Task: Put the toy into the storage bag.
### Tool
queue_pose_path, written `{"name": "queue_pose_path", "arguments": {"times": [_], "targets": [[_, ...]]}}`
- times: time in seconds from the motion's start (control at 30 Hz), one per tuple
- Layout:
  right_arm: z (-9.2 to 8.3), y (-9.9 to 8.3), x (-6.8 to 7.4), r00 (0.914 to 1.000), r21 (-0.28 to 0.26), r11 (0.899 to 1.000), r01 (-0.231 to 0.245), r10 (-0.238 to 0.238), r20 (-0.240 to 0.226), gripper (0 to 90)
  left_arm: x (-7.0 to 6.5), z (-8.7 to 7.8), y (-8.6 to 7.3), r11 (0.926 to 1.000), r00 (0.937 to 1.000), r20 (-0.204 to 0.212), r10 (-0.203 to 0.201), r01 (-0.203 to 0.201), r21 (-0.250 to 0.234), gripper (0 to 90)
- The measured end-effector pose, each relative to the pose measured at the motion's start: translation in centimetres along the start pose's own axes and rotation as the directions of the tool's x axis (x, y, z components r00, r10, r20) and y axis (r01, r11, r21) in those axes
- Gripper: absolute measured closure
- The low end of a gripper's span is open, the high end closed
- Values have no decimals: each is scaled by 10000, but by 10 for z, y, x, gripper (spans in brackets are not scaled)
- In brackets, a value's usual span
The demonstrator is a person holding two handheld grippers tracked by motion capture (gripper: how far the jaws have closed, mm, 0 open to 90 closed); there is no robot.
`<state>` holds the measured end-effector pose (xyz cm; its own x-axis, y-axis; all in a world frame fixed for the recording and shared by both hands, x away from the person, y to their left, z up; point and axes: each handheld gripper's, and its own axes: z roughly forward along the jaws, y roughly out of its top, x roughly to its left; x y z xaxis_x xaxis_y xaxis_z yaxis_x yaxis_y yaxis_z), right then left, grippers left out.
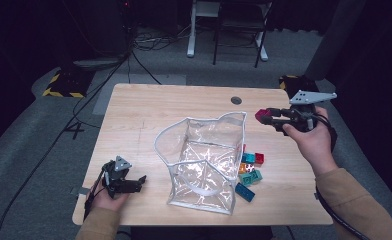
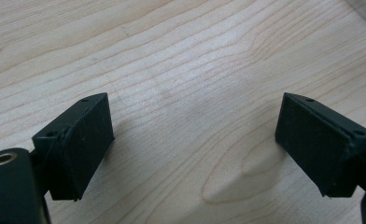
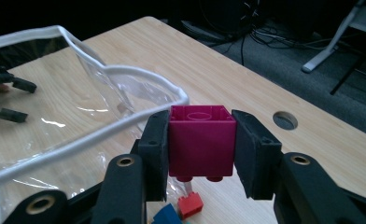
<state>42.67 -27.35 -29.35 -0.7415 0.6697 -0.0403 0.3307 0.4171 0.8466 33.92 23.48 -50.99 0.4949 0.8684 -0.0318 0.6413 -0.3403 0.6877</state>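
The right claw [image 3: 200, 154] clamps a magenta brick [image 3: 200, 140] held high at the counter's [image 1: 149, 110] far right, ready for the clear bag [image 1: 204, 160]. The left claw [image 1: 139, 182] rests near-left, gaping, holding nothing, leaving the bag's mouth free.

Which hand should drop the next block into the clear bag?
Right. The right gripper already clamps the magenta plastic block beside the white rim of the clear plastic bag, while the left gripper stands open over the bare wooden table.
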Motion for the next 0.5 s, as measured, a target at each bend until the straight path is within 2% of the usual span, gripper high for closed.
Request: {"name": "queue_pose_path", "arguments": {"times": [0.27,0.5], "targets": [[-4,25,18,9979,-305,9991,292,-309,-570,590,0,0,0,10000,10000,-1,-1,1,-1,117],[4,44,35,9921,-452,9973,582,-628,-1085,590,0,0,0,10000,10000,-5,-2,2,2,117]]}}
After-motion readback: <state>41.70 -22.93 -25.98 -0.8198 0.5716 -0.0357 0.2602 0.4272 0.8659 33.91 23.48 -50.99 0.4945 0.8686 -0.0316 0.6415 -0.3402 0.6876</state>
